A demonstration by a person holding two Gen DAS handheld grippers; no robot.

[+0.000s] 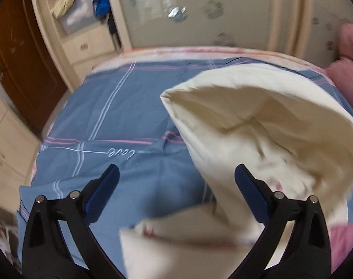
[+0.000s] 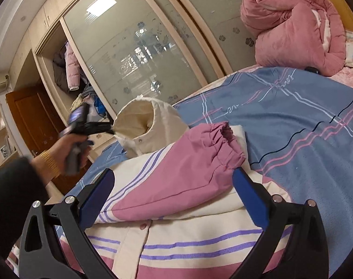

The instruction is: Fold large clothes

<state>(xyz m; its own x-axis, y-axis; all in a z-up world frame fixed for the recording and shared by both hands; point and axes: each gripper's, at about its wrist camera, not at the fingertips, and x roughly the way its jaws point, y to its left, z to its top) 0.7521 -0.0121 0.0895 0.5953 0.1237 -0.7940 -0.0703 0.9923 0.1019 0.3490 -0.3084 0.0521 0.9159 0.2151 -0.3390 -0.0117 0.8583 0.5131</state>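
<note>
Black arms with blue pads fill the bottom of both views, and each pair stands spread wide with nothing pinched between. Under the right gripper lies the jacket, cream with pink panels and purple stripes, flat on the blue bedspread; its pink sleeve, gathered at the cuff, is folded across the body and lies between the parted pads without being pressed by them. Only this view shows the person's left hand, in a dark sleeve, holding the left gripper close to the cream hood, which stands up puffed and open; whether the tips touch the cloth cannot be told. It also takes in a rolled pink quilt at the head of the bed and the frosted wardrobe doors. The left wrist view is blurred. Between and beyond the left gripper fingers it shows the hood from close up, billowing above the bedspread, with a cream edge of the jacket low in front.
</note>
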